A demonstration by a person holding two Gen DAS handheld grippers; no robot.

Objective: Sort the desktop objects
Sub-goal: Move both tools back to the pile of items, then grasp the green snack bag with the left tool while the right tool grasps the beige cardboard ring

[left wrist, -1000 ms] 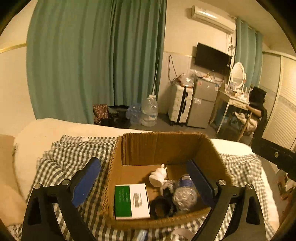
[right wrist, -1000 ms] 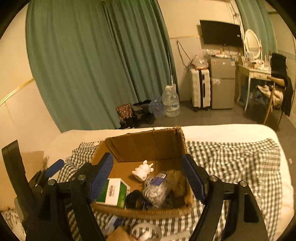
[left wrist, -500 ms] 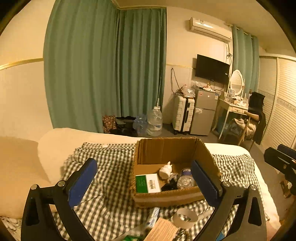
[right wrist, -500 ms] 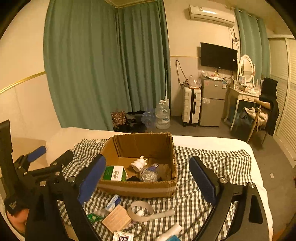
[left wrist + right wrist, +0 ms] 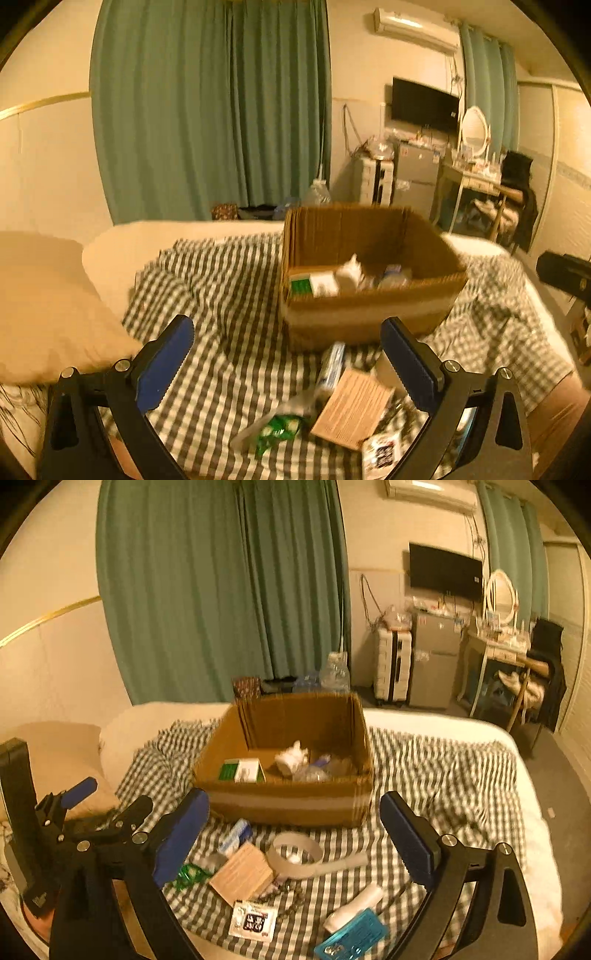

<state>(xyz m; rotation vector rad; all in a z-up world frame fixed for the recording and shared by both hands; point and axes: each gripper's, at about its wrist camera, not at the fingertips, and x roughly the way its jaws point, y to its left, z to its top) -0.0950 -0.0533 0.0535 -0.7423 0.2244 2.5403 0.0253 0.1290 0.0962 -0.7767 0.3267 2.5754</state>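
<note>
A cardboard box (image 5: 288,805) stands on the checked blanket (image 5: 443,775) and holds a green-white carton (image 5: 242,770), a white figure (image 5: 291,758) and a clear bottle (image 5: 314,771). In front of it lie a blue-white tube (image 5: 234,836), a brown card (image 5: 242,873), a tape roll (image 5: 293,853), a green packet (image 5: 190,873), a small sachet (image 5: 253,919), a white tube (image 5: 356,902) and a blue card (image 5: 352,938). My right gripper (image 5: 293,843) is open and empty above them. My left gripper (image 5: 288,363) is open and empty; it also shows at the left of the right wrist view (image 5: 107,801). The box (image 5: 369,314) shows in the left wrist view too.
A pillow (image 5: 48,306) lies left of the blanket. The bed's right edge (image 5: 532,812) drops to the floor. Green curtains (image 5: 221,590), a suitcase (image 5: 391,668), a fridge (image 5: 434,664) and a dressing table (image 5: 495,653) stand behind the bed.
Both grippers have pulled back from the box and toward me, so the loose objects in front of it have come into view. Both stay open and empty.
</note>
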